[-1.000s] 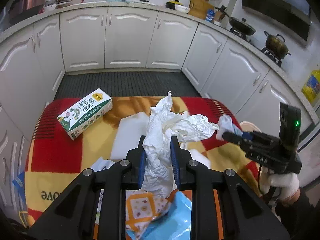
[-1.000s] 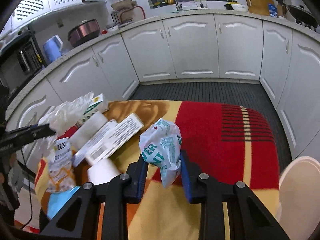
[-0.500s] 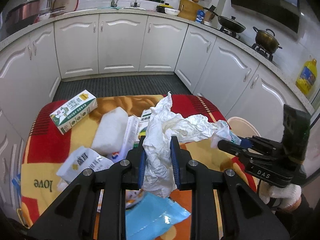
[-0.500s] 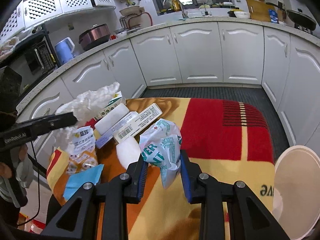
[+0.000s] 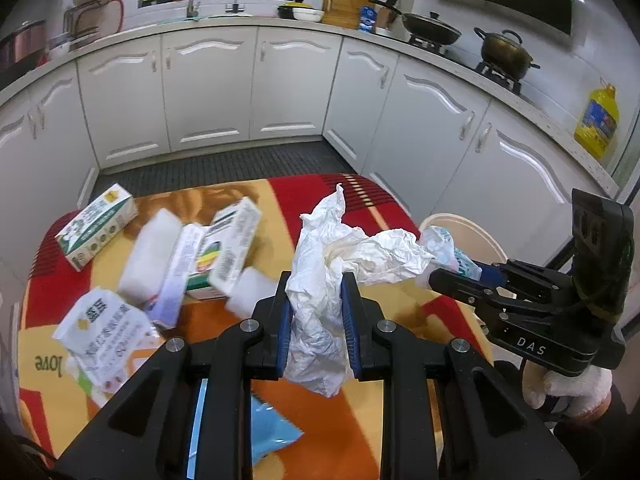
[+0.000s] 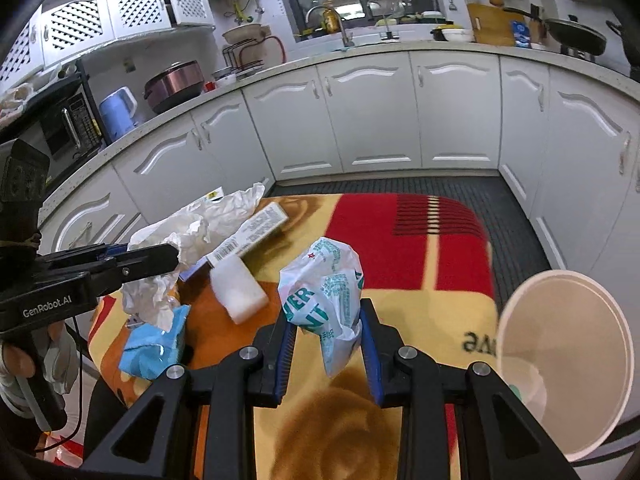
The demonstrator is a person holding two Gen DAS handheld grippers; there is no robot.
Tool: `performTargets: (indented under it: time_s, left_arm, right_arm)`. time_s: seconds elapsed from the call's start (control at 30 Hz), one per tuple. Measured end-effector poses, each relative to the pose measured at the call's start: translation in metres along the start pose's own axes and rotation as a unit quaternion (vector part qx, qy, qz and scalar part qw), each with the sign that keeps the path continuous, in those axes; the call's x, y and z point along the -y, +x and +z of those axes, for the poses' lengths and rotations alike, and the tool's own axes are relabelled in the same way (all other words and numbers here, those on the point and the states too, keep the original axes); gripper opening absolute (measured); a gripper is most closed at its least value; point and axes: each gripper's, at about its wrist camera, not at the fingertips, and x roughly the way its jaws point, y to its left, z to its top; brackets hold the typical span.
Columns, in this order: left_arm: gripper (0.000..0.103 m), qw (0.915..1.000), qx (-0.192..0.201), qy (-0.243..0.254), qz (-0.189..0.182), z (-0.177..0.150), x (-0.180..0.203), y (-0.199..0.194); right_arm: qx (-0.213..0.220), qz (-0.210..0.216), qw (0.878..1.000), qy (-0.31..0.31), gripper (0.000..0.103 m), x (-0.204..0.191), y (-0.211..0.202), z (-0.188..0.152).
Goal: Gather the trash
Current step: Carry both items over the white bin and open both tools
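My left gripper (image 5: pixel 316 312) is shut on a crumpled white paper wad (image 5: pixel 336 256), held above the red and yellow blanket-covered table (image 5: pixel 384 420). My right gripper (image 6: pixel 326 340) is shut on a crumpled white plastic bag with green print (image 6: pixel 324 292). In the left wrist view the right gripper (image 5: pixel 440 276) shows at the right, its bag (image 5: pixel 442 242) over the rim of a cream round bin (image 5: pixel 486 236). The same bin (image 6: pixel 568 360) stands low beside the table at the right of the right wrist view. There the left gripper (image 6: pixel 170 258) with its paper wad (image 6: pixel 180 240) reaches in from the left.
On the table lie a green and white milk carton (image 5: pixel 96 226), several white boxes and packets (image 5: pixel 228 248), white foam blocks (image 6: pixel 238 290) and a blue wrapper (image 6: pixel 154 344). White kitchen cabinets (image 5: pixel 248 88) curve round behind. A dark mat (image 6: pixel 516 220) covers the floor.
Both grippers have swung to the right across the table with their loads still held. The cream bin has come further into both views.
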Motion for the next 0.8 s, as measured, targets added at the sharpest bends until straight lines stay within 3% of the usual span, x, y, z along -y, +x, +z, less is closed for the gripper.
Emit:
performTargets:
  time_s: [0.4,0.8]
  left_arm:
    - [0.020,0.9998,-0.007,0.018,-0.011,0.005,0.045,0.022]
    - [0.020,0.9973,-0.025,0.046,-0.051,0.012,0.106,0.055]
  right_arm:
    - [0.012,-0.033,0.999,0.027,0.029,0.040,-0.025,-0.013]
    - [0.016,-0.092,0.994,0.064,0.029,0.093,-0.052,-0.030]
